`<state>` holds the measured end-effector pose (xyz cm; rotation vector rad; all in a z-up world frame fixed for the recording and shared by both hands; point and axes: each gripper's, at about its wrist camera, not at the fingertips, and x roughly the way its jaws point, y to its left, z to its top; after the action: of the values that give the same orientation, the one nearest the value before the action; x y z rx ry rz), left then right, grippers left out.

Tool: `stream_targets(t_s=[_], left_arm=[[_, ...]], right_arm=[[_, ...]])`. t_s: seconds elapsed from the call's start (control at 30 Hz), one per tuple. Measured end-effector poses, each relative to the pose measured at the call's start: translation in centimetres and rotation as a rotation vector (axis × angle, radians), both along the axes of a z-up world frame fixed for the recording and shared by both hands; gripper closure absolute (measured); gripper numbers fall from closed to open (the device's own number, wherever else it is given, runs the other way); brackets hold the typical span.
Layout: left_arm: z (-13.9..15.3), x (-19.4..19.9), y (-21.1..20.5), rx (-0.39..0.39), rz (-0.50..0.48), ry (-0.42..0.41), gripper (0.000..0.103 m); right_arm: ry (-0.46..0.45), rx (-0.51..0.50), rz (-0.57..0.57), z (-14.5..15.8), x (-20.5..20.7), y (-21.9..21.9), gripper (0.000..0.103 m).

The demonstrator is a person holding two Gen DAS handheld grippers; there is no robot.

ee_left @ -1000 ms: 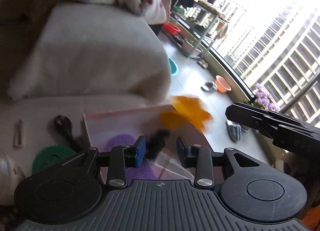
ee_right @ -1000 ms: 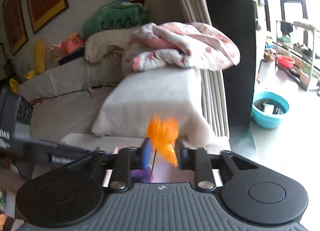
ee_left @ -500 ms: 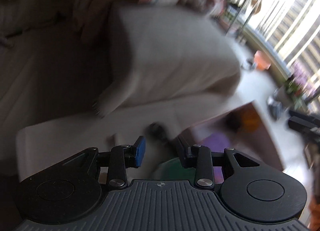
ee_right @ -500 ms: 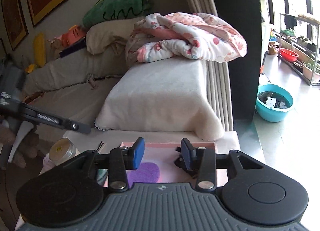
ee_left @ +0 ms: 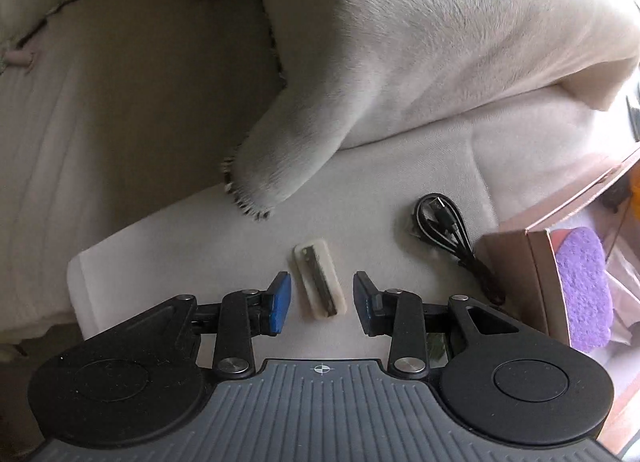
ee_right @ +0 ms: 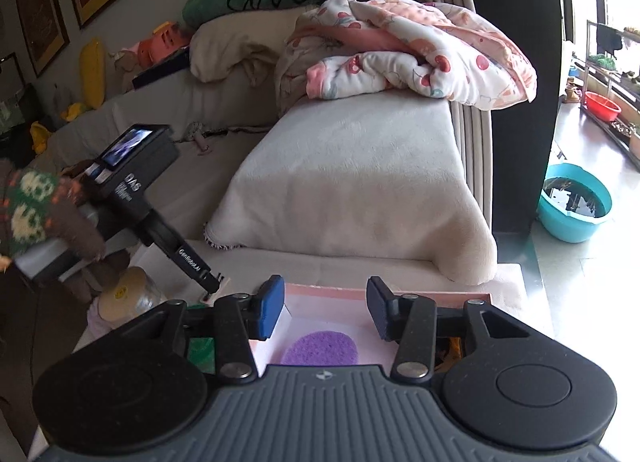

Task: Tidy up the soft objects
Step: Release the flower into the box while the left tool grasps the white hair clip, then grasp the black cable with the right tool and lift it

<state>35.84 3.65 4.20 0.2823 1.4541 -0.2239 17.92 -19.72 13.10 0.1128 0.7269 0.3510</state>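
Purple sponge pad (ee_right: 319,349) is lying flat on the floor of the pink box (ee_right: 384,293), and from the left wrist camera you can see it (ee_left: 585,287) just inside the box's near wall (ee_left: 540,282). Something orange (ee_left: 634,198) pokes out at the far end of that box, too blurry to name. Left gripper (ee_left: 319,302) has its jaws spread wide with nothing between the pads, hanging right over a small white clip thing (ee_left: 319,283) that sits on the pale cloth surface (ee_left: 360,190). A coiled black cable (ee_left: 442,222) lies just to the right, between the clip and the box corner, so that side is crowded. Behind the clip a fringed cream blanket corner (ee_left: 272,178) droops down onto the surface, boxing in the far side; the left side of the cloth is bare up to its edge (ee_left: 80,282). Right gripper (ee_right: 324,310) is also wide open and holding nothing, hovering above the box. A round lidded jar (ee_right: 124,294) sits off the surface's left end, near the left tool's body (ee_right: 136,166).
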Motion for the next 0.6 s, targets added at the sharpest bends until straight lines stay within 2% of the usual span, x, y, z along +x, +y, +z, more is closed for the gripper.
stream_targets(t_s=[0.2, 0.3, 0.33, 0.37, 0.5, 0.6], left_arm=[[-1.0, 1.1, 0.6, 0.009, 0.005, 0.028, 0.062], [-0.5, 1.4, 1.2, -0.024, 0.011, 0.024, 0.071], [-0.3, 1.3, 1.2, -0.037, -0.001, 0.017, 0.078], [0.0, 1.2, 1.1, -0.051, -0.021, 0.014, 0.080], [1.1, -0.3, 1.3, -0.136, -0.062, 0.003, 0.080], [3.4, -1.2, 3.3, -0.194, -0.051, -0.075, 0.080]], right_arm=[[-0.005, -0.004, -0.013, -0.7, -0.4, -1.3, 0.058], [-0.004, -0.007, -0.010, -0.8, -0.5, -1.4, 0.058], [0.000, -0.004, -0.010, -0.8, -0.4, -1.3, 0.058], [0.003, -0.004, -0.010, -0.7, -0.3, -1.2, 0.058], [0.017, -0.035, -0.013, 0.2, 0.1, 0.3, 0.058], [0.036, -0.056, 0.001, 1.2, 1.0, 2.2, 0.058]])
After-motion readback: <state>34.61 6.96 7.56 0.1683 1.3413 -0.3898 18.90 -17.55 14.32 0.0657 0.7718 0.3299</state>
